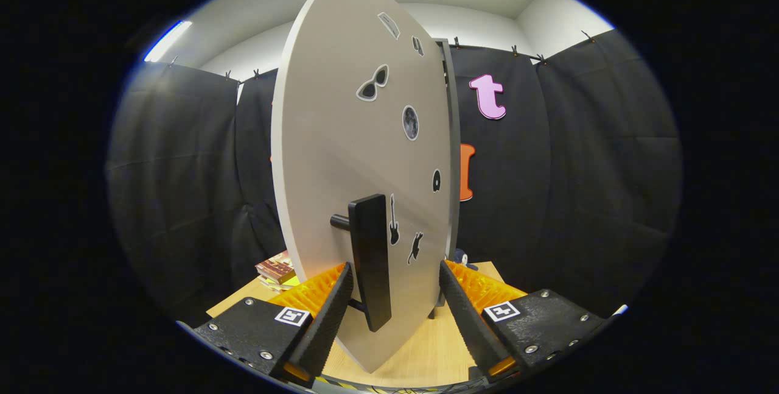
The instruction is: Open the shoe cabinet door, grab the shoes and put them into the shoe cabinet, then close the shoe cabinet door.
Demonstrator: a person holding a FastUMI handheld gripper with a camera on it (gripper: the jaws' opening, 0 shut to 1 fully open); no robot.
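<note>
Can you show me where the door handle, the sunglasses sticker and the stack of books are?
door handle (370,260): gripper view, middle of its bar, between the open jaws
sunglasses sticker (372,84): gripper view, bridge
stack of books (277,270): gripper view, top cover

You see: wooden table (426,357) underneath | small stack of books (277,272) on its far left part | black cloth wall (578,187) behind

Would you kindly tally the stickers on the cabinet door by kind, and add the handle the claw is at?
Sunglasses sticker: 1
Round moon-like sticker: 1
Guitar sticker: 1
Cat-shaped sticker: 1
Small oval sticker: 1
Rectangular stickers: 2
Door handle, between the open claw fingers: 1
Total: 8
</note>
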